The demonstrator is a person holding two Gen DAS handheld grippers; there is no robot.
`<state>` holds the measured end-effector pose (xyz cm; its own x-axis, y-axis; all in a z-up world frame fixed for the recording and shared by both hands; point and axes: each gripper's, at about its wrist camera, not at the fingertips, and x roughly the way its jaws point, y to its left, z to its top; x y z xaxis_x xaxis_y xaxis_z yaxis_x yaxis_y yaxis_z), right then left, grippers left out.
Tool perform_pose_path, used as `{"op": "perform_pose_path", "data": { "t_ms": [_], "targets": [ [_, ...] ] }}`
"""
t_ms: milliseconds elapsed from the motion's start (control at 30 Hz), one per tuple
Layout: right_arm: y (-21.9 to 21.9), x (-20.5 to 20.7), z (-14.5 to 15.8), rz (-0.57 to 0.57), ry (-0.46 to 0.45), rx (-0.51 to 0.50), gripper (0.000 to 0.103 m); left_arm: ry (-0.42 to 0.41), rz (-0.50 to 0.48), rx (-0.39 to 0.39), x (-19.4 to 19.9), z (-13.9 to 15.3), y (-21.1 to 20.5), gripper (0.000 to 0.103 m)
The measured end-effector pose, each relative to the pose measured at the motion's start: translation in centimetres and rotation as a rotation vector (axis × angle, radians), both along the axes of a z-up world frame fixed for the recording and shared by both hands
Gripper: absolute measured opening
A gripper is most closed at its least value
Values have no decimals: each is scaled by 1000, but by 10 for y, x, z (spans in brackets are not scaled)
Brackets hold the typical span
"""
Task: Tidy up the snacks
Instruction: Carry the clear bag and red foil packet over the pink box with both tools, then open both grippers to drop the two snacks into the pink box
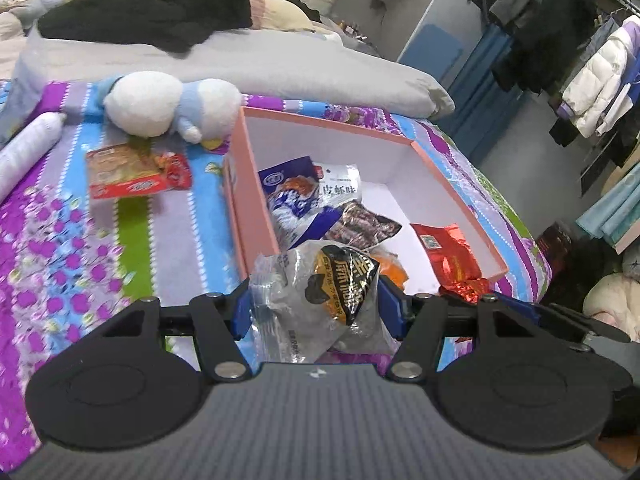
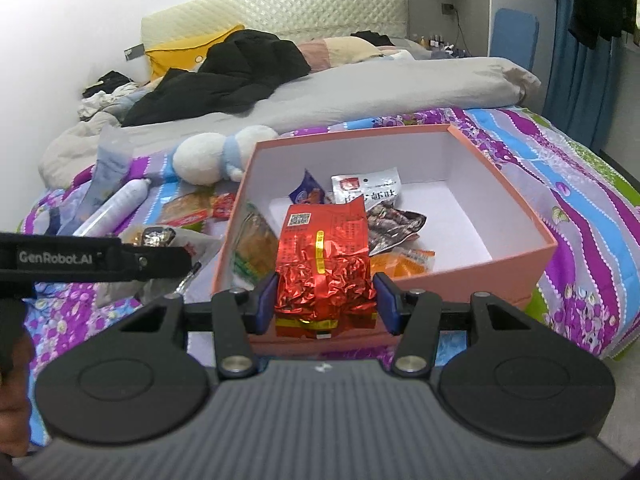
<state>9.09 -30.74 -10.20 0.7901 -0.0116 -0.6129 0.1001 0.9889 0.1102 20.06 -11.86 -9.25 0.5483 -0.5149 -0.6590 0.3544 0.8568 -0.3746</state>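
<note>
A pink box (image 1: 256,184) with a white inside stands open on the bedspread and holds several snack packets. My left gripper (image 1: 316,308) is shut on a clear bag with a black and orange label (image 1: 332,288), held over the box's near left corner. My right gripper (image 2: 326,300) is shut on a crinkled red foil packet (image 2: 324,264) above the box's near edge (image 2: 460,276). That red packet (image 1: 448,256) also shows at the box's right side in the left wrist view. A red and orange snack packet (image 1: 136,172) lies on the bedspread left of the box.
A white and blue plush toy (image 1: 168,104) lies behind the loose packet, and a white cylinder (image 1: 28,148) at the far left. A grey quilt (image 1: 240,56) and black clothes (image 1: 152,12) cover the bed beyond. Clothes hang on a rack (image 1: 592,64) at the right.
</note>
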Motion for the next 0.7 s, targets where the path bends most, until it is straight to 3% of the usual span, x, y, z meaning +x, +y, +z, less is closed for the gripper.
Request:
{"op": "perform_pose_path", "data": {
  "t_ms": [433,700],
  "targets": [
    [-44,83,-21,23,63,12,54,64,-43,49,81,-22,-63,67],
    [-56,107,-46,18,125,61,55,88,-65,113,101,-35,-84,67]
  ]
}}
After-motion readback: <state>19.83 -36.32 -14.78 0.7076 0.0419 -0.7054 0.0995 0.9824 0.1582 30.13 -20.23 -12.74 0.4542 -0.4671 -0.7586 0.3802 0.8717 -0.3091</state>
